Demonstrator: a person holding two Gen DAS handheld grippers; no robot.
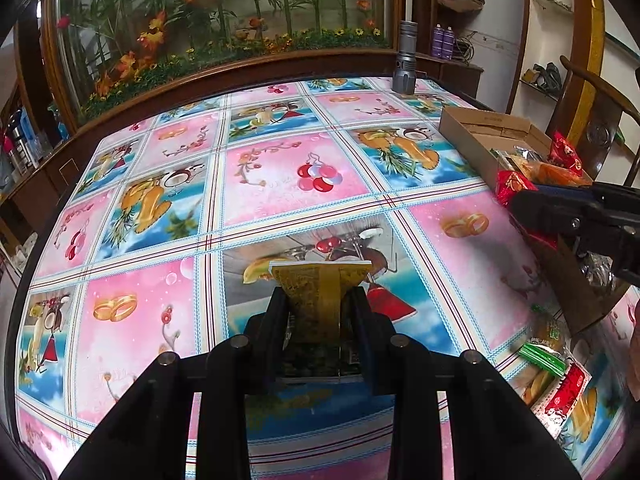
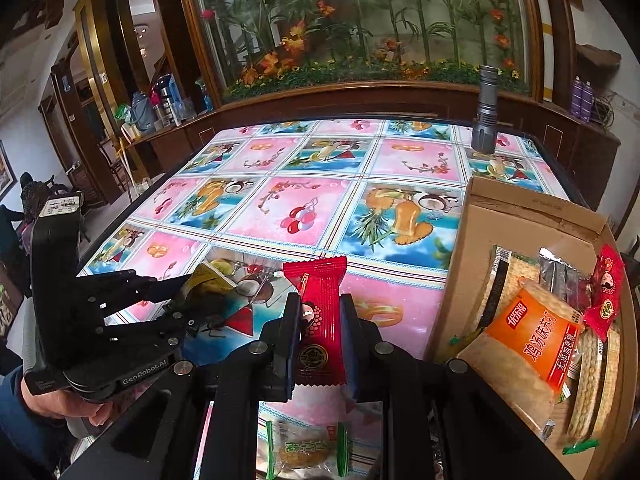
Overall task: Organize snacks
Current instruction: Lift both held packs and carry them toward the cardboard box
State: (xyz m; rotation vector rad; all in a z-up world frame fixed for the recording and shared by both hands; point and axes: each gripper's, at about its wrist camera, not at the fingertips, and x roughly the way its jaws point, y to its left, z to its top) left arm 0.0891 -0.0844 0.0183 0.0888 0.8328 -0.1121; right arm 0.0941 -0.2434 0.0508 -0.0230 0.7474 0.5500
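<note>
My left gripper (image 1: pixel 320 300) is shut on a yellow-gold snack packet (image 1: pixel 318 292) and holds it above the patterned tablecloth; it also shows at the left of the right wrist view (image 2: pixel 180 292) with the packet (image 2: pixel 208 280). My right gripper (image 2: pixel 320 312) is shut on a red snack packet (image 2: pixel 320 312) just left of the cardboard box (image 2: pixel 452 280). The box (image 1: pixel 460 124) holds several snacks, among them an orange cracker pack (image 2: pixel 532 340) and a small red packet (image 2: pixel 606 292). My right gripper shows at the right edge of the left wrist view (image 1: pixel 520 204).
A green-edged pastry packet (image 2: pixel 304 448) lies on the table below my right gripper. More loose packets (image 1: pixel 556 376) lie at the near right. A grey flashlight (image 2: pixel 486 112) stands upright at the table's far edge. A planted glass case (image 2: pixel 360 24) backs the table. A wooden chair (image 1: pixel 592 128) stands right.
</note>
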